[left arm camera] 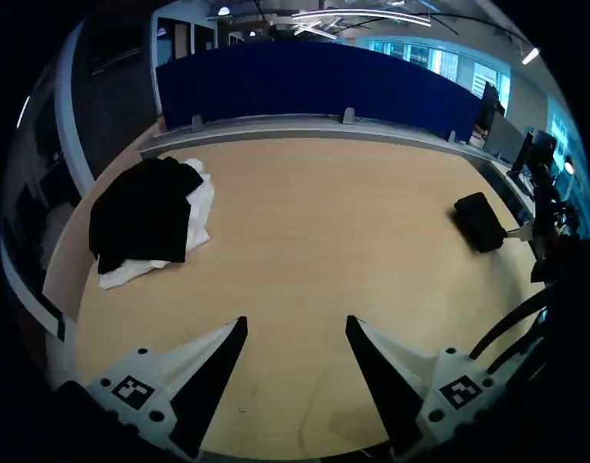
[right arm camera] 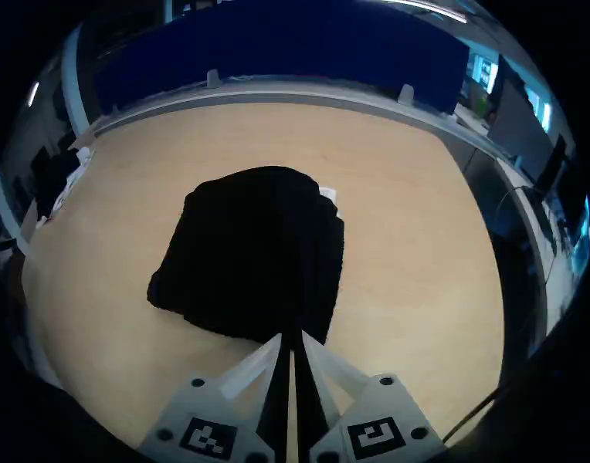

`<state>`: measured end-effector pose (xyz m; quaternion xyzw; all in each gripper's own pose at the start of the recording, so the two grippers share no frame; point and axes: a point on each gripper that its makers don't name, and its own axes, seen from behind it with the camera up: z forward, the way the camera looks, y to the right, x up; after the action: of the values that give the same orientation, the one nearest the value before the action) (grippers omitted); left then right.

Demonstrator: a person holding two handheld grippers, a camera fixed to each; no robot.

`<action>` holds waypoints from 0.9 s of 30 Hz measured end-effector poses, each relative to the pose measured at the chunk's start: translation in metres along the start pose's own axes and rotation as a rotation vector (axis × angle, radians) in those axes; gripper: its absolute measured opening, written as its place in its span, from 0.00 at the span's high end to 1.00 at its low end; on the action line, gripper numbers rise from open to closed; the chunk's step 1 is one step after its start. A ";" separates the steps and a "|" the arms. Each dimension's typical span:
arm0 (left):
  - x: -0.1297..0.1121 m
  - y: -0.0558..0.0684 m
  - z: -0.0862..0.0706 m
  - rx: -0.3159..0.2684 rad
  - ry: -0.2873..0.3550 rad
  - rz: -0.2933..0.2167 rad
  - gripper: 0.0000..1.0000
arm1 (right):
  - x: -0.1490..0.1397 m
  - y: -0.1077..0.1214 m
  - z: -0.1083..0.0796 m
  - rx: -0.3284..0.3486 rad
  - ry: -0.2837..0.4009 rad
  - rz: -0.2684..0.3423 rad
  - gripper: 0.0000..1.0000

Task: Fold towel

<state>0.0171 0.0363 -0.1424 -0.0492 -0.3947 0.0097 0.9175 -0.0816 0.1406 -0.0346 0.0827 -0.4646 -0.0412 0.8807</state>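
The pale wooden table spreads out under both of my tools, its far edge curving round. A long blue partition stands upright along that far edge, with office windows and ceiling lights beyond it.

In the left gripper view a loose heap of black and white cloth lies at the far left of the table. The black layer is draped on top and the white shows at its right and near sides. The right gripper view also catches that heap, small and at the far left edge of the table.

The black towel is folded into a thick, roughly square bundle. In the right gripper view it lies flat in the middle of the table, straight ahead of my right tool. In the left gripper view it sits small at the far right of the table, well apart from the heap.

My left hand-held gripper hangs over the near part of the table with its 2 fingers spread wide. Only bare wood lies between them, and it holds nothing.

My right hand-held gripper has its 2 fingers drawn almost together, with just a thin slit between them. Their tips reach the near edge of the black towel. I cannot tell whether any cloth is caught between them.
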 end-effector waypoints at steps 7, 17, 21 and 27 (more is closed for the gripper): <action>0.003 0.001 -0.001 -0.002 0.004 0.009 0.06 | -0.002 -0.004 0.000 0.006 0.003 0.000 0.97; 0.006 0.000 -0.003 -0.001 0.008 0.018 0.06 | -0.007 0.001 -0.006 -0.019 0.009 -0.007 0.76; 0.007 0.000 -0.004 0.000 0.009 0.016 0.06 | -0.010 0.002 -0.014 -0.037 0.021 -0.021 0.54; 0.008 0.001 -0.003 -0.005 0.012 0.018 0.06 | -0.004 -0.004 -0.023 -0.025 0.061 -0.013 0.20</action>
<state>0.0254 0.0380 -0.1388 -0.0551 -0.3887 0.0166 0.9195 -0.0650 0.1393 -0.0509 0.0759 -0.4363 -0.0501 0.8952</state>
